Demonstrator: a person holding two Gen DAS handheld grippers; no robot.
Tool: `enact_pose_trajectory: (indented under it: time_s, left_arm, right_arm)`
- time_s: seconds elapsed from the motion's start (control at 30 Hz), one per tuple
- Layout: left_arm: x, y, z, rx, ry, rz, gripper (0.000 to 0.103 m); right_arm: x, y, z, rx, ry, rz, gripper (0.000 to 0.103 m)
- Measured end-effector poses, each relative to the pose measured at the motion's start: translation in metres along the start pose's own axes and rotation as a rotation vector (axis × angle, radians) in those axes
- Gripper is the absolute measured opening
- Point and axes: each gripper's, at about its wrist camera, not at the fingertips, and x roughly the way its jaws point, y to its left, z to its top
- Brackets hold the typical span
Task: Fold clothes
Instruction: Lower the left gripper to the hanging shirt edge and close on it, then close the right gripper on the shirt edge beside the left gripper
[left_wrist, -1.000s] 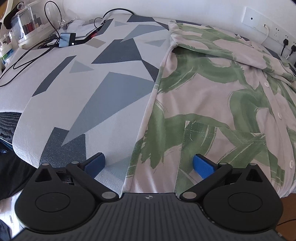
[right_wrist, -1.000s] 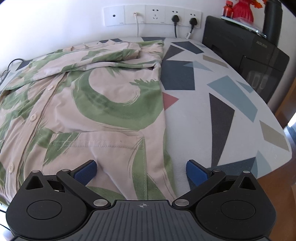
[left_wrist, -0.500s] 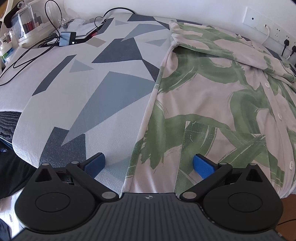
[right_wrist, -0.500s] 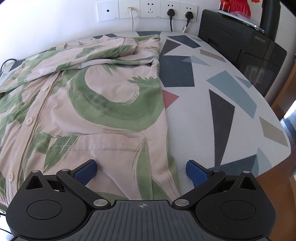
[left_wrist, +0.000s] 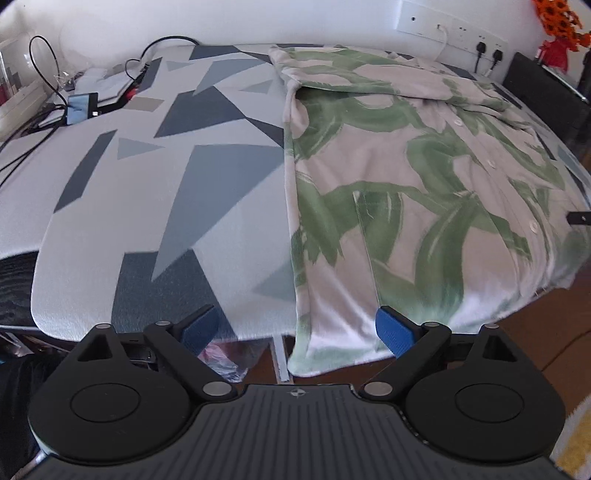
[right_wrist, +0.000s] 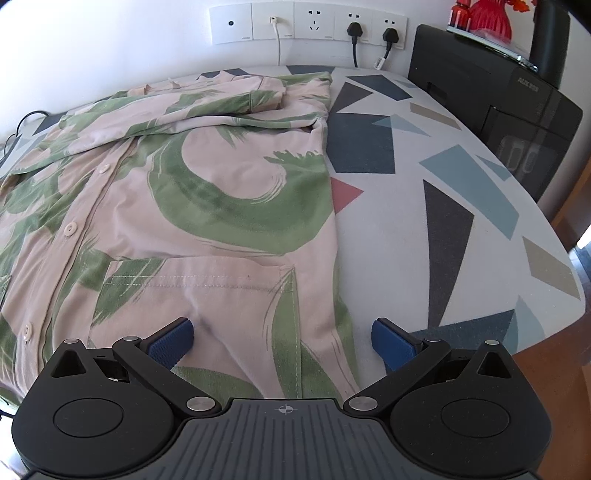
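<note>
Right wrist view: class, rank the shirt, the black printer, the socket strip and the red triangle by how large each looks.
1. Shirt
2. Printer
3. Socket strip
4. Red triangle

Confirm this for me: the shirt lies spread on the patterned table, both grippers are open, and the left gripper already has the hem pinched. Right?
Not quite. The left gripper is open, its fingers apart around the shirt hem hanging over the table edge, nothing pinched, as the left wrist view shows. The right gripper is open too.
</note>
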Motion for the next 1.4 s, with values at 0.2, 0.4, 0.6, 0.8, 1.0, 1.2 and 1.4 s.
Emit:
enact_pose_trajectory:
  time_s: [0.2,0.4,0.6,0.8,1.0,1.2,1.4]
  left_arm:
    - [0.02,-0.002,-0.029,0.084,0.079,-0.062,0.094]
    - [0.05,-0.012,-0.029,0.147,0.078,-0.117,0.094]
    - [0.054,-0.013,-0.027,0.154,0.034,-0.171,0.079]
    - [0.058,-0.013,-0.021,0.053,0.056,-0.236,0.052]
    - [0.054,-0.022,-0.02,0.007,0.043,-0.181,0.019]
    - [0.041,-0.038,-0.025,0.029,0.045,-0.132,0.01]
    - [0.032,-0.05,-0.027,0.03,0.049,-0.084,0.009]
  right_arm:
    - [0.0,0.001,0.001,0.008,0.01,-0.007,0.102]
    - [-0.001,0.003,0.004,0.013,0.045,-0.025,0.102]
    - [-0.029,-0.01,-0.01,-0.008,-0.012,-0.037,0.102]
    - [-0.045,-0.037,-0.043,0.009,-0.028,-0.05,0.102]
    - [-0.025,-0.032,-0.072,-0.085,-0.001,-0.022,0.097]
    - [-0.001,-0.016,-0.087,-0.201,0.0,0.036,0.09]
    - [0.011,-0.022,-0.087,-0.165,-0.04,0.09,0.086]
